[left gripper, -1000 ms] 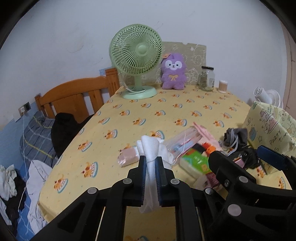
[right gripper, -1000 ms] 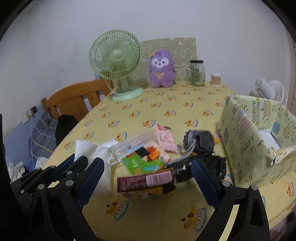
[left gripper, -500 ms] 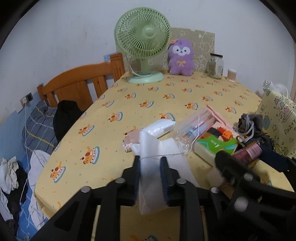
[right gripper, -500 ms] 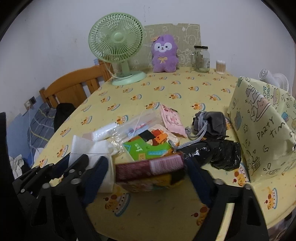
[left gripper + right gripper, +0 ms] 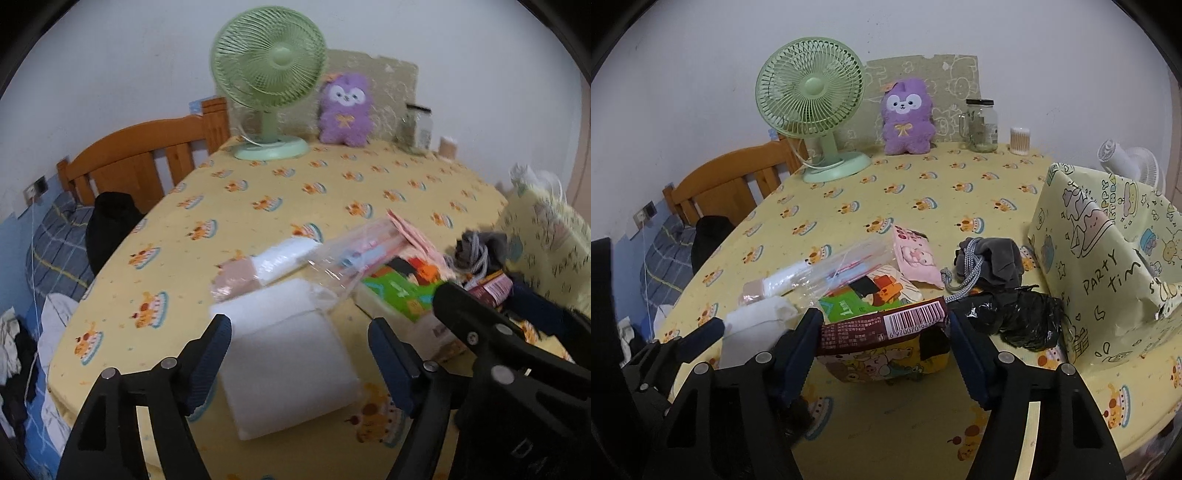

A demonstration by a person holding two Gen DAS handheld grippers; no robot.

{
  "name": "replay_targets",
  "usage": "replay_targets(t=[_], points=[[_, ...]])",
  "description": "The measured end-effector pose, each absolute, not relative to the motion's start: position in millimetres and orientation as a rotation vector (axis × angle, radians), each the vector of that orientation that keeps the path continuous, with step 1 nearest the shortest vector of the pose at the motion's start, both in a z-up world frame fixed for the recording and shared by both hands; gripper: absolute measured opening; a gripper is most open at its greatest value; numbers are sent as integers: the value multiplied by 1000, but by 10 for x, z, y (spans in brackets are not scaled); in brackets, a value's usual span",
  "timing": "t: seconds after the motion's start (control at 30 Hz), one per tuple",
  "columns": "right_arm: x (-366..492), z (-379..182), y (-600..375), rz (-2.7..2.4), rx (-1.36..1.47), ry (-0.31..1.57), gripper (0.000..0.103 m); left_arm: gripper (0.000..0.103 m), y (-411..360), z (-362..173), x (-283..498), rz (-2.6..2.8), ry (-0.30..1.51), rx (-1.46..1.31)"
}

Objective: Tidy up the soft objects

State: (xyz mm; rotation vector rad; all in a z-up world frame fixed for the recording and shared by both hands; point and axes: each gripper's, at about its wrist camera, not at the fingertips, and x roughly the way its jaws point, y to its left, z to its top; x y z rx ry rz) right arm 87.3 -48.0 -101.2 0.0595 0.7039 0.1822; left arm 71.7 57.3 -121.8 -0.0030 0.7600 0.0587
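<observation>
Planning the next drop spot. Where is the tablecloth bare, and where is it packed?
Bare: the tablecloth between the green fan, purple plush and the pile; also the left edge beside the white folded cloth. Packed: around the clear bag, grey pouch, black bag, against the party-print box.

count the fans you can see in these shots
2: a green desk fan at the table's far left beside the purple plush, and a small white fan behind the party-print box, partly hidden.
</observation>
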Motion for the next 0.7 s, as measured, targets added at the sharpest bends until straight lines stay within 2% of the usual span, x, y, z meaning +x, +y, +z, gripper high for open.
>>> replay_targets(t=[0.07, 0.1, 0.13, 0.43, 0.53, 0.7], points=[[891, -1045, -487, 180, 58, 716, 71, 78, 530, -1269, 750, 60, 780, 13], [899, -1061, -489, 180, 60, 722, 71, 72, 523, -1289, 762, 64, 786, 16], [910, -1082, -494, 178, 61, 730, 71, 61, 523, -1308, 768, 71, 790, 14], [916, -1100, -479, 175, 57, 726, 71, 24, 522, -1308, 730, 60, 784, 3], [899, -1095, -457, 178, 52, 725, 71, 17, 569, -1273, 707, 61, 780, -49], [854, -1058, -439, 178, 49, 716, 71, 13, 556, -1226, 668, 58, 772, -51]])
